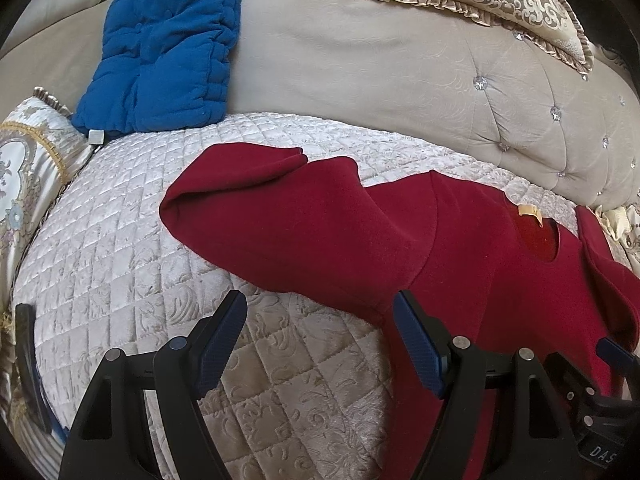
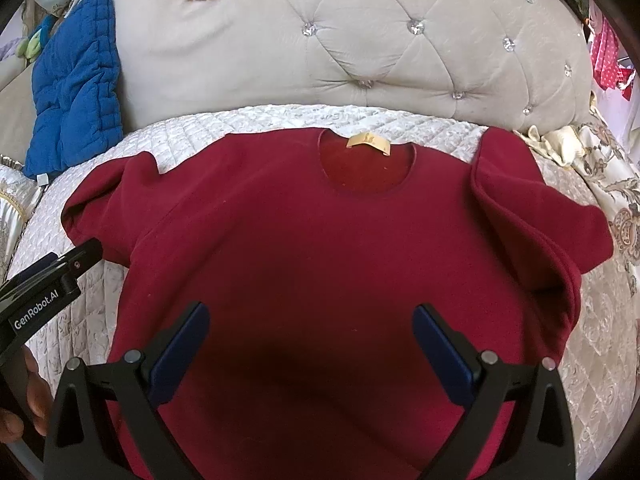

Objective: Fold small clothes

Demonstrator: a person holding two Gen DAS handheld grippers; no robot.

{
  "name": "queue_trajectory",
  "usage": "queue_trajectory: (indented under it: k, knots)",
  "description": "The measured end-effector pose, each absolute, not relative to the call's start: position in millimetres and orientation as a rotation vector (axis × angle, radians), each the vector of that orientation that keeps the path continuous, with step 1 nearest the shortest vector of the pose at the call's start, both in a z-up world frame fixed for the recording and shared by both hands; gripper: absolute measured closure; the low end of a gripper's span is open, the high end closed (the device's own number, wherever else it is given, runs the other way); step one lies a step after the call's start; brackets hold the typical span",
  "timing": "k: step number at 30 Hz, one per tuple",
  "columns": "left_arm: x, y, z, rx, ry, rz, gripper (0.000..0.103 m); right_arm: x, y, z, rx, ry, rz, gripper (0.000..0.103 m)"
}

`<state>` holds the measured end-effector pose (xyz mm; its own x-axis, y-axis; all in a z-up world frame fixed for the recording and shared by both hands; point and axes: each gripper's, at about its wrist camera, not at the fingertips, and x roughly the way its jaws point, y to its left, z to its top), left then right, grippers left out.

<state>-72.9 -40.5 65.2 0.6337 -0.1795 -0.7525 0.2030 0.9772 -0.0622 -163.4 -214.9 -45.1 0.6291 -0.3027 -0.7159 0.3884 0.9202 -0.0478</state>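
Both grippers hang low over the bed, fingers spread wide and holding nothing: the right gripper [image 2: 310, 344] above the lower middle of the red shirt [image 2: 320, 260], the left gripper [image 1: 320, 344] above the quilted cover [image 1: 120, 240] by the shirt's left edge. Beyond them the shirt lies flat, neck toward the tufted headboard [image 2: 360, 48], both sleeves bent inward. A blue cushion [image 1: 168, 48] leans at the left, and a yellow label [image 2: 369, 142] sits inside the collar.

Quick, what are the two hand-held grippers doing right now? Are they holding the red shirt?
Left hand-held gripper: open, holding nothing, beside the red shirt.
Right hand-held gripper: open, holding nothing, over the shirt.
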Motion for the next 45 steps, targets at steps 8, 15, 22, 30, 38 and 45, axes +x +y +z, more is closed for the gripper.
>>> queue_trajectory:
  k: [8, 15, 22, 30, 38, 45]
  knots:
    - [-70.9, -39.1, 63.7, 0.030, 0.864, -0.215, 0.047, -159.0, -212.9, -47.0, 0.117, 0.804, -0.384, 0.000]
    - [-68.0, -36.7, 61.6, 0.024, 0.872, -0.207, 0.047, -155.2, -210.1, -48.5, 0.111, 0.810, -0.378, 0.000]
    - [-65.9, -34.9, 60.3, 0.022, 0.877, -0.204, 0.047, -151.1, -208.6, -49.6, 0.110, 0.814, -0.370, 0.000]
    - [-60.3, -29.2, 59.5, 0.023, 0.880, -0.190, 0.047, -143.2, -203.3, -51.8, 0.099, 0.820, -0.356, 0.000]
    - [-38.6, -10.7, 63.2, 0.037, 0.873, -0.120, 0.047, -125.8, -195.2, -45.1, 0.093, 0.806, -0.302, 0.000]
    - [-7.0, 27.8, 51.5, -0.049, 0.935, -0.019, 0.048, -90.0, -176.5, -28.2, 0.093, 0.785, -0.132, 0.007]
